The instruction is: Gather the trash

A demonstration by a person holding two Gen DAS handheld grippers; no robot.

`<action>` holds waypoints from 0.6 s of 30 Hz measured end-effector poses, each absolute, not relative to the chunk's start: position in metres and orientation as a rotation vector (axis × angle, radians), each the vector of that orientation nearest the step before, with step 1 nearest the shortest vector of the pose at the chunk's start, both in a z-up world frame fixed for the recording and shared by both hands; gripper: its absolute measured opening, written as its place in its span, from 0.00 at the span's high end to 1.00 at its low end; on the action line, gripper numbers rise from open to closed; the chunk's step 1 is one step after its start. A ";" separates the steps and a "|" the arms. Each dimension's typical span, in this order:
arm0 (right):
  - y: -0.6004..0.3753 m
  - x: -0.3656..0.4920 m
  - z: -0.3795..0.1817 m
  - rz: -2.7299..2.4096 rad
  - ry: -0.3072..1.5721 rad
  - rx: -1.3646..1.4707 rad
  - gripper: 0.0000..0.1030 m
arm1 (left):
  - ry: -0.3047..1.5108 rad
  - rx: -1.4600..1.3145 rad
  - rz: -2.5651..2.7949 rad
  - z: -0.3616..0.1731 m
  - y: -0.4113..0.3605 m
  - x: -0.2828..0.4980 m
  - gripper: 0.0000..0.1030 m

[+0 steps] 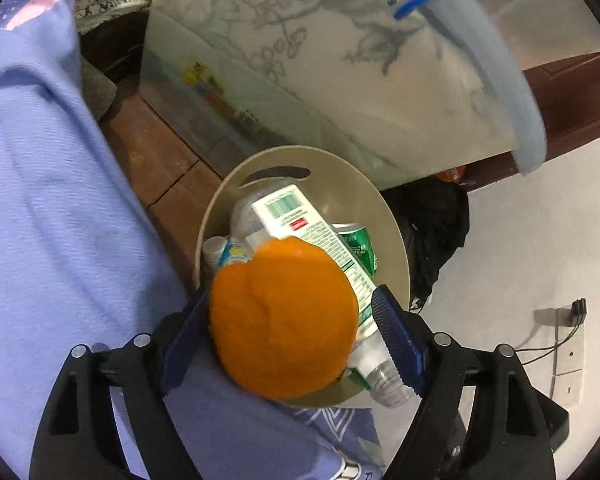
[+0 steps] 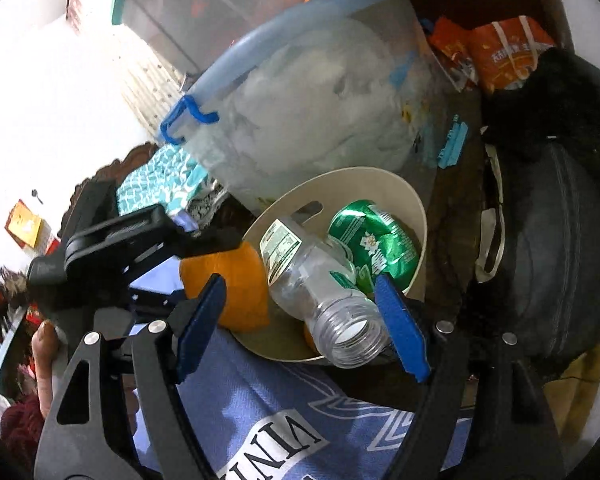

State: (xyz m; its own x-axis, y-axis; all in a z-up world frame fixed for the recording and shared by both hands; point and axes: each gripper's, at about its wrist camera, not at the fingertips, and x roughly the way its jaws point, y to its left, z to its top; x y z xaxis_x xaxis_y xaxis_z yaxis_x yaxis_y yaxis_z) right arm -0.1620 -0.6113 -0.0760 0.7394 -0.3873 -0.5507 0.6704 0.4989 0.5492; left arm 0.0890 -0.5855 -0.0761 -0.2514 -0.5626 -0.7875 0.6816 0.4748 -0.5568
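A beige round bin (image 1: 352,184) (image 2: 380,184) holds a clear plastic bottle (image 2: 320,296) (image 1: 384,376), a crushed green can (image 2: 376,240) (image 1: 360,240) and a white box with a barcode (image 1: 300,212). My left gripper (image 1: 296,336) holds an orange peel (image 1: 284,320) between its blue fingers, over the bin's near rim. The peel (image 2: 236,280) and the left gripper (image 2: 204,240) also show in the right wrist view. My right gripper (image 2: 300,328) is open and empty, its fingers either side of the bottle's mouth.
A clear storage box (image 1: 320,60) (image 2: 320,100) with a blue rim and latch stands just behind the bin. A lilac blanket (image 1: 40,200) (image 2: 260,400) lies at the near side. A black bag (image 2: 560,240) and orange snack packets (image 2: 500,52) sit right. White floor (image 1: 520,260).
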 end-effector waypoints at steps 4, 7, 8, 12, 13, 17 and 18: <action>-0.608 -0.168 -0.071 -0.661 0.351 0.831 0.26 | 1.372 0.062 -1.169 -0.061 -0.568 0.095 0.24; -0.604 -0.166 -0.069 -0.629 0.352 0.807 0.43 | 1.336 0.080 -1.184 -0.051 -0.556 0.091 0.44; -0.602 -0.164 -0.069 -0.621 0.357 0.802 0.48 | 1.339 0.088 -1.191 -0.051 -0.555 0.089 0.54; -0.601 -0.172 -0.066 -0.627 0.304 0.805 0.46 | 1.378 0.135 -1.168 -0.064 -0.554 0.083 0.66; -0.603 -0.175 -0.068 -0.640 0.294 0.824 0.46 | 1.383 0.149 -1.158 -0.068 -0.554 0.081 0.66; -0.606 -0.181 -0.070 -0.670 0.273 0.854 0.44 | 1.360 0.225 -1.118 -0.075 -0.560 0.070 0.67; -0.606 -0.180 -0.070 -0.674 0.279 0.849 0.42 | 1.362 0.230 -1.118 -0.073 -0.559 0.068 0.67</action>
State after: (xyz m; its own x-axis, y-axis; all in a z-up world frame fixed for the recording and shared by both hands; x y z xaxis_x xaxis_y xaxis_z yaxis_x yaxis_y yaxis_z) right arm -0.1801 -0.6058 -0.0698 0.7608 -0.4351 -0.4814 0.6481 0.4715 0.5981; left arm 0.0680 -0.5593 -0.0732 -0.1842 -0.4962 -0.8485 0.7354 0.5032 -0.4539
